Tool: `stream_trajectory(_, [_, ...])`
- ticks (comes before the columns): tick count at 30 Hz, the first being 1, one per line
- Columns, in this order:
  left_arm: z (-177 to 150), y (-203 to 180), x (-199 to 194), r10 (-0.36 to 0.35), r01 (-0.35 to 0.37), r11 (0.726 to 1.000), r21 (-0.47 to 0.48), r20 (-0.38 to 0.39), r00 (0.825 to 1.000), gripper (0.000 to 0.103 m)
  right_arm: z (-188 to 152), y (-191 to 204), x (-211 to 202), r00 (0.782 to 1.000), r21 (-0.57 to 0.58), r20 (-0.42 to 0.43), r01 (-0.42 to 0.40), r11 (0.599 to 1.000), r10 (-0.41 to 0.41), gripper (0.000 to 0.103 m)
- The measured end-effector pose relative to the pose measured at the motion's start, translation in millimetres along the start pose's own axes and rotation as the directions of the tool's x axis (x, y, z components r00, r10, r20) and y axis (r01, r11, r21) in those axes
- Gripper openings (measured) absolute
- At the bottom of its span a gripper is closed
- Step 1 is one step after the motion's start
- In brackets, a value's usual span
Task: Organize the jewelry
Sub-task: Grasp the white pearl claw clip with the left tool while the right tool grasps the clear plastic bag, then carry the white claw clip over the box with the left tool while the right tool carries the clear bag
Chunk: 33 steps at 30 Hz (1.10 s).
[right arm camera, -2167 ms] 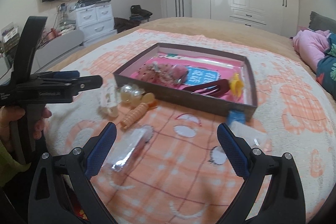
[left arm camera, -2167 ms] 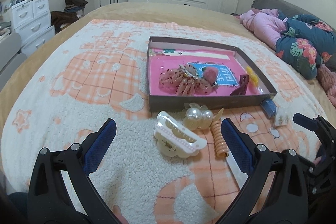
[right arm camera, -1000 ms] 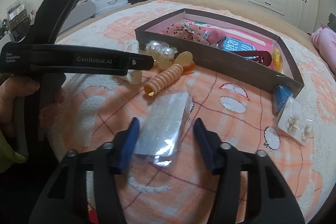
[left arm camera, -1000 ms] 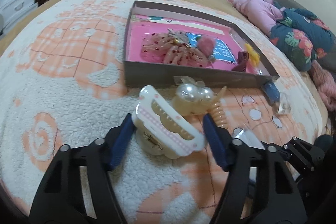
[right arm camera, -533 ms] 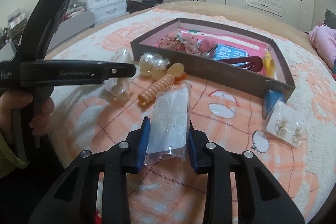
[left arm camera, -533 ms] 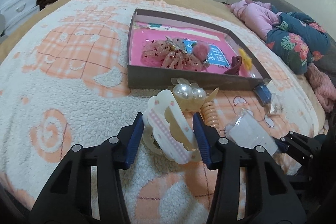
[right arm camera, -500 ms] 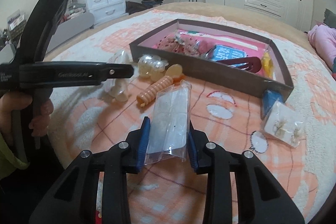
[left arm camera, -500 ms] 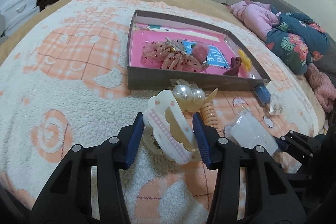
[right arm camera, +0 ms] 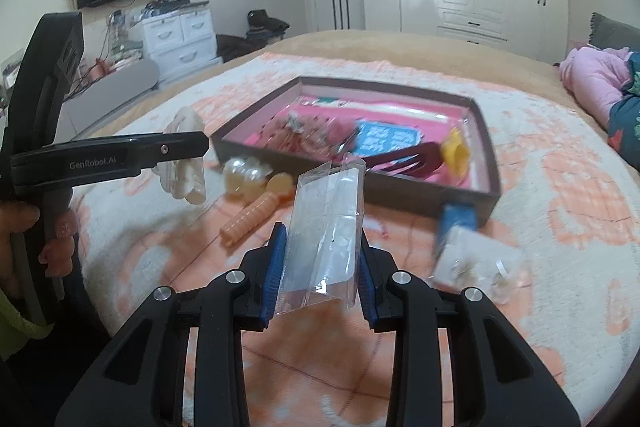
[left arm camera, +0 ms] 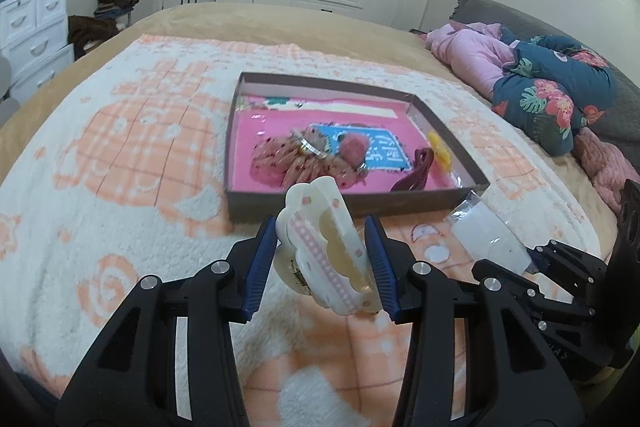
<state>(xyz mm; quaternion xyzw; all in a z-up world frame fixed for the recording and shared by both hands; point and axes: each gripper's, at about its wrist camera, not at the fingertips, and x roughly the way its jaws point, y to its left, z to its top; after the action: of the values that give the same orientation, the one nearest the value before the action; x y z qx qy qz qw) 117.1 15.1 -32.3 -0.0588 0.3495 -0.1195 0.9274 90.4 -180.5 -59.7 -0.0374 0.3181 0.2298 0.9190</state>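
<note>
You have the left gripper (left arm camera: pixel 323 261) clamped on the cream hair claw (left arm camera: pixel 326 247), lifted clear of the blanket (left arm camera: pixel 120 187), and the right gripper (right arm camera: pixel 321 267) pinched on the clear plastic packet (right arm camera: pixel 326 227), also off the bed. The open box (left arm camera: pixel 240 131) lies at twelve o'clock from both tools, with pink ornaments, a blue card and a dark red clip already inside. Your risks, as I judge them: the claw sits tilted between the blue pads (left arm camera: pixel 260 259), held across its smooth curved shell, so a quick swing could let it twist or pop out before it clears the near wall of the box. The packet is thin and slick, gripped only along its lower edges, and may slide or fold, so whatever small piece it carries could shift. With both tools heading for the same box from close together, they could knock each other or catch the box rim and shove it. Still on the blanket in the right wrist view, at about eleven o'clock from the packet, are the pearl clip (right arm camera: pixel 246 179) and the orange spiral tie (right arm camera: pixel 252 219); at three o'clock lies a blurred earring card (right arm camera: pixel 476 263). What the packet holds cannot be made out, and motion blur smears the box contents in that view.
</note>
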Motion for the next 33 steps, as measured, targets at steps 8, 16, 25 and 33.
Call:
stream_trajectory(8, [23.0,-23.9,12.8,-0.030,0.029,0.999,0.038,0.022,0.999,0.036,11.3,-26.2,-7.9,0.998,0.052,0.037,0.050,0.997,-0.052,0.031])
stream_trajectory(16, [45.0,-44.5,30.1,-0.062,0.059,0.996,0.063,0.044,0.997,0.036,24.1,-50.5,-11.3,0.993,0.102,0.068,0.092,0.990,-0.099,0.031])
stream_trajectory(25, [62.7,-45.2,58.9,-0.067,0.065,0.996,0.062,0.032,0.997,0.036,34.4,-68.2,-0.3,0.990,0.145,0.063,0.113,0.983,-0.123,0.031])
stream_trajectory(33, [74.0,-33.9,85.5,-0.046,0.045,0.998,0.044,0.021,0.999,0.036,44.2,-83.4,17.6,0.990,0.176,0.043,0.126,0.976,-0.135,0.031])
